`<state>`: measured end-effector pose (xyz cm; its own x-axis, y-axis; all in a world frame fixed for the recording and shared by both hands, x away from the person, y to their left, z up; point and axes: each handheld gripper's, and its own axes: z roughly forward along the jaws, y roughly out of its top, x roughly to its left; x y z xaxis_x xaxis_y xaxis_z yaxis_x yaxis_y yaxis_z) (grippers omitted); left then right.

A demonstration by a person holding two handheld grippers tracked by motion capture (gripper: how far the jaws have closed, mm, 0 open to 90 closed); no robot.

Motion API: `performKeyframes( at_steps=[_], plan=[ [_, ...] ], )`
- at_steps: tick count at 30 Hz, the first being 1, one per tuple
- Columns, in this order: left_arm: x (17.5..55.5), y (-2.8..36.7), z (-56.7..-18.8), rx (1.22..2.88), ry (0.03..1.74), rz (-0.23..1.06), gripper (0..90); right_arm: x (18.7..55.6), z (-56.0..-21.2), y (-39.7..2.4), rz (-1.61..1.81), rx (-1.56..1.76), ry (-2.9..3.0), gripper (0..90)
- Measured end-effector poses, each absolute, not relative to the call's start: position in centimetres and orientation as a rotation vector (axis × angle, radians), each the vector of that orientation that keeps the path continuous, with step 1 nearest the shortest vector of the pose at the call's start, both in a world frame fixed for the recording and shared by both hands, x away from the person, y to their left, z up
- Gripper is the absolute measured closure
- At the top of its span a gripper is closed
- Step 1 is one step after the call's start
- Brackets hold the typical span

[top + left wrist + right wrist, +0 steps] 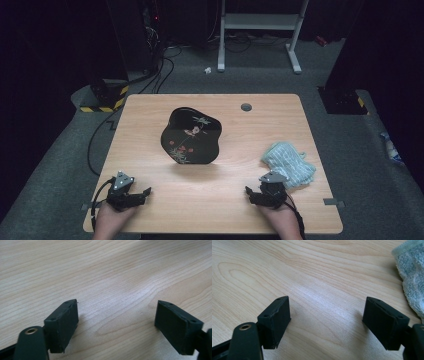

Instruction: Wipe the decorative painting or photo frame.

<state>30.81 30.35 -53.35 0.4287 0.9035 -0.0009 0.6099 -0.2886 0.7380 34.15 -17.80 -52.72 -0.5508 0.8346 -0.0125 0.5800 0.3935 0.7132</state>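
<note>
Pale blue-green cloth (289, 164), crumpled, lies at right of the frame on a wooden table (210, 200), just beside the right gripper (252, 194). Left gripper (142, 192) sits lower left. Both jaws wide, empty (best approach: pinch a raised fold). Black lacquer tray (191, 136) sits centre.

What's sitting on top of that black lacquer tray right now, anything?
Nothing rests on the black tray; its surface shows only a painted flower pattern. It lies flat on the table, so whatever might be beneath it is covered. The folded towel lies apart, to its right.
</note>
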Motion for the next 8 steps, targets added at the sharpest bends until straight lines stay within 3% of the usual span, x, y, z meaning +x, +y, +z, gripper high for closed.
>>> performKeyframes(
  at_steps=[8],
  plan=[
    [30.93, 30.36, -53.35, 2.002, 1.290, 0.562, 16.2, 34.10, -52.74, -17.74, 0.943, 1.236, 2.273, 21.4]
  ],
)
